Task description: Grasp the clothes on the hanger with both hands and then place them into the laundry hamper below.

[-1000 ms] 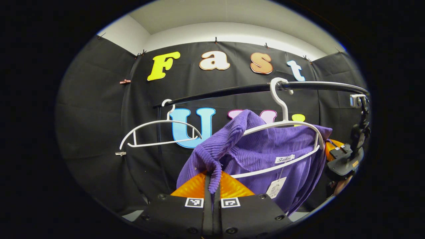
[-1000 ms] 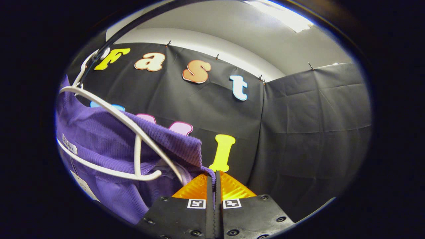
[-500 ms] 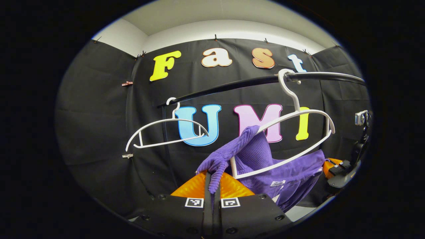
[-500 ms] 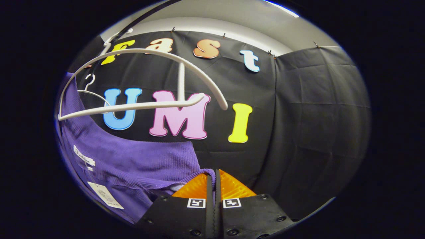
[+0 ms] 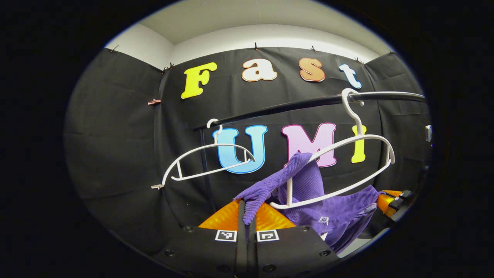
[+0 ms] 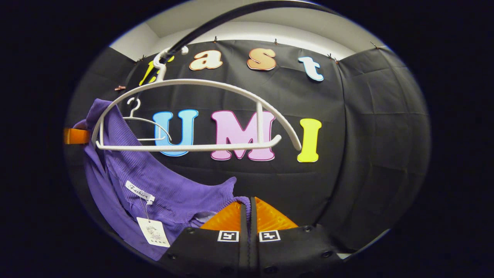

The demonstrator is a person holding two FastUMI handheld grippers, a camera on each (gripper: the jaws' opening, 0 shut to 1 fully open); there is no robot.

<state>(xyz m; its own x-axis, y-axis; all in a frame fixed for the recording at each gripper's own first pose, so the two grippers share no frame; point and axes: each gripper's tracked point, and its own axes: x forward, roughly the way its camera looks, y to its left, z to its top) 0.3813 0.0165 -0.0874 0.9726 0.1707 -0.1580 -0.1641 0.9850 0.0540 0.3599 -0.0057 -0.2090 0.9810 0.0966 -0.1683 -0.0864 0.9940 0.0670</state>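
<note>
Both the left gripper (image 5: pixel 247 210) and right gripper (image 6: pixel 249 206) pinch the purple top (image 6: pixel 162 189), one shoulder apiece, so it sags below the white hanger (image 6: pixel 193 146), one side hooked there.

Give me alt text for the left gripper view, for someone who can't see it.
The left hand-held gripper is shut on a purple garment, one part still draped over the end of a white hanger that hangs from a black rail. A second white hanger hangs bare farther along the rail, against the black cloth wall.
</note>
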